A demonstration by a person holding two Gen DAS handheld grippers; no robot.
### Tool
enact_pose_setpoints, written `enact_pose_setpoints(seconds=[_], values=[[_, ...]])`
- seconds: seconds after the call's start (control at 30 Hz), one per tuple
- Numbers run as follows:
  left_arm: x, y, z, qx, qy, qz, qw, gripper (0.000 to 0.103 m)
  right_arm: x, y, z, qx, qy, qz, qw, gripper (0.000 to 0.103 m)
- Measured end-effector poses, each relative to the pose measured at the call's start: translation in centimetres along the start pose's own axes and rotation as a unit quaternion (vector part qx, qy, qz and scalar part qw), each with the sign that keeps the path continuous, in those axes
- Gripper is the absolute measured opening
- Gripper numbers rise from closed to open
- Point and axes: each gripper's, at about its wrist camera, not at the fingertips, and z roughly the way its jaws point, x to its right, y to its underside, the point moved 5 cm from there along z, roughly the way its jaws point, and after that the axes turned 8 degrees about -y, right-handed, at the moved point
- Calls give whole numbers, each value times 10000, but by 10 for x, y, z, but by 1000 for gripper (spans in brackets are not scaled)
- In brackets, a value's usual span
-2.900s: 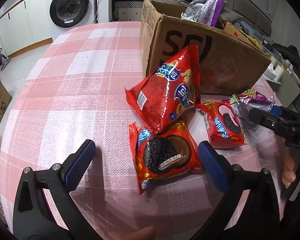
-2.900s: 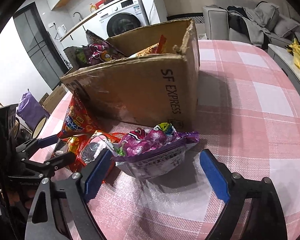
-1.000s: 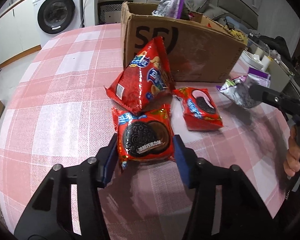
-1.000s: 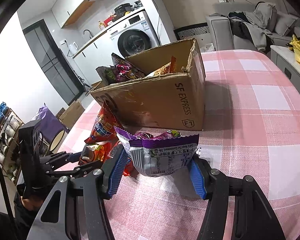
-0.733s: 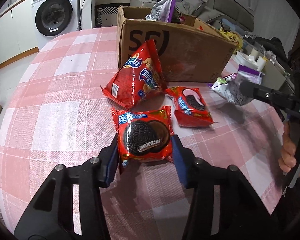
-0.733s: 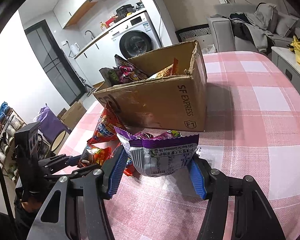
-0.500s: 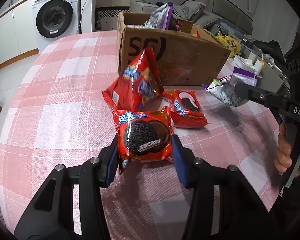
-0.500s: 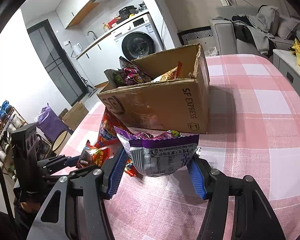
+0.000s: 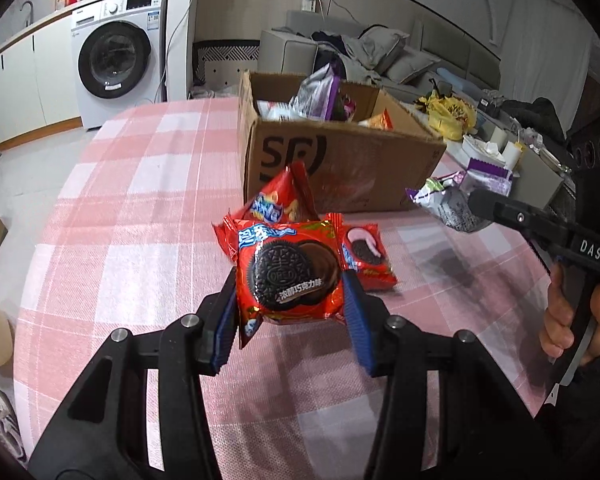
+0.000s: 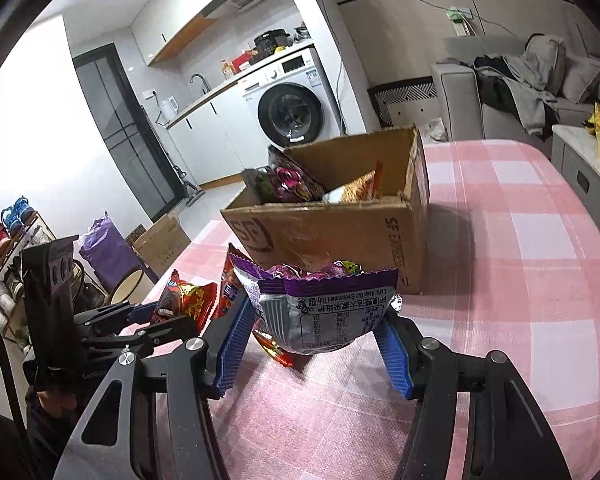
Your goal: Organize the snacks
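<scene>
Left hand-held gripper [image 9: 290, 306] clamping a red Oreo packet [image 9: 287, 274] between its blue pads, holding it clear above the pink checked tabletop [image 9: 132, 216]. Right hand-held gripper [image 10: 314, 342] pinching a purple-and-silver snack bag [image 10: 320, 308] by its two sides, carrying it off the cloth too, printed back panel facing the camera. Sitting beyond both, an open cardboard box [image 9: 340, 160] marked SF, already holding several bags, one purple-and-silver bag [image 9: 318, 94] poking up past the rim. Leaning against the box's front wall, a red triangular chip bag [image 9: 280, 200]. Lying flat on the cloth just right of the lifted packet in the left wrist view, a second, smaller Oreo packet [image 9: 366, 258]. Gripping the right tool's handle at the edge of that view, a person's hand [image 9: 572, 320]. Standing in the background by the kitchen counter, a white washing machine [image 9: 116, 60].
</scene>
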Motion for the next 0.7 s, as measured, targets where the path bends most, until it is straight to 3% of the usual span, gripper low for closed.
enact_pose_setpoints(seconds=[0.7], values=[[-2, -49, -28, 517, -93, -75, 9986, 45, -11, -36, -26, 465, 43, -168, 9988, 60]])
